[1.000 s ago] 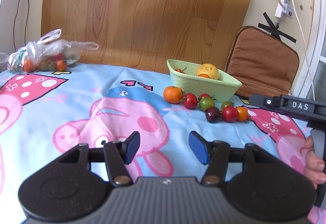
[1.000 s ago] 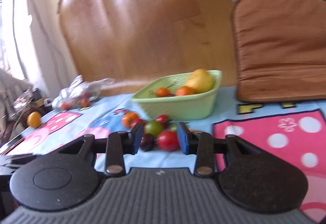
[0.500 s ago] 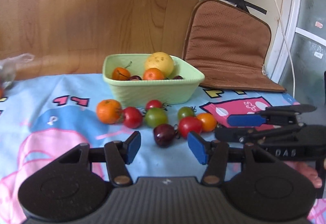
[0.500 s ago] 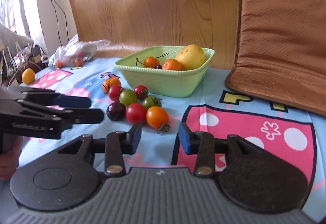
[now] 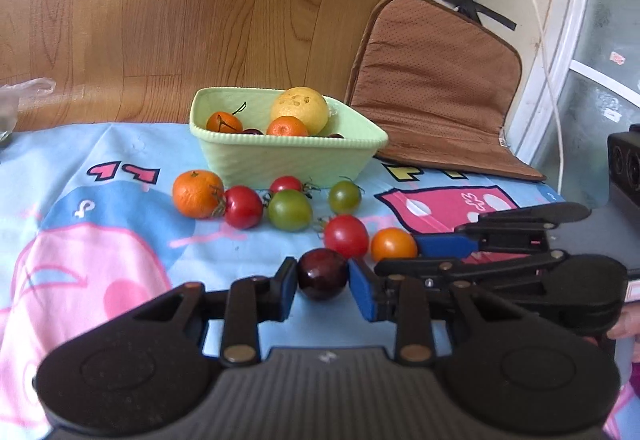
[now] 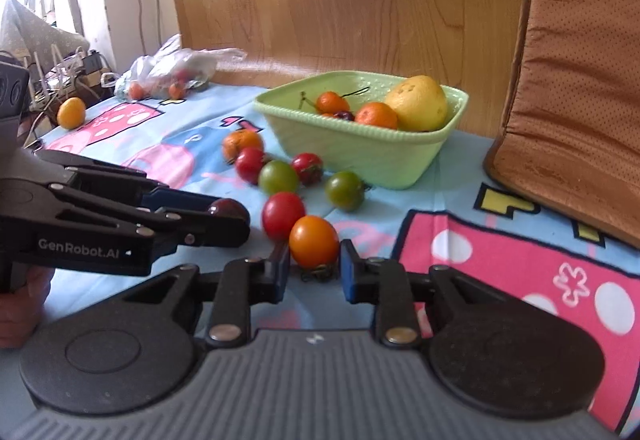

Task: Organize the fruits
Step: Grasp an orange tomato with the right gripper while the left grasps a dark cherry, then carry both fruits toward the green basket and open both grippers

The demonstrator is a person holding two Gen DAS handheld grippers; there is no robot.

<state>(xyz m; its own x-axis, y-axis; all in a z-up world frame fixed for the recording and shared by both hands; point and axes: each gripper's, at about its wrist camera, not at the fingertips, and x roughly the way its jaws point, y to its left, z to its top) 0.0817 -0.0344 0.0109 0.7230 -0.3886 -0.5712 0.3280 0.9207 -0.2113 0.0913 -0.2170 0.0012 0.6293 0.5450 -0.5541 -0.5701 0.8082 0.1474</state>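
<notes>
Both grippers have been brought in front of the green basket (image 5: 288, 159). The left gripper (image 5: 322, 282) has just closed on the dark tomato (image 5: 322, 274); the right gripper (image 6: 314, 264) has been narrowing around the orange tomato (image 6: 313, 241), contact unclear. Soft, smooth fruit: light pressure across the middle is advised.

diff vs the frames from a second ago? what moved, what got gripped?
Both grippers swung in on the loose fruit. The left gripper closed onto the dark tomato. The right gripper has been closing around the orange tomato; contact on both pads is unclear. Unchanged: the green basket with its fruit, the other loose tomatoes, the brown cushion.
</notes>
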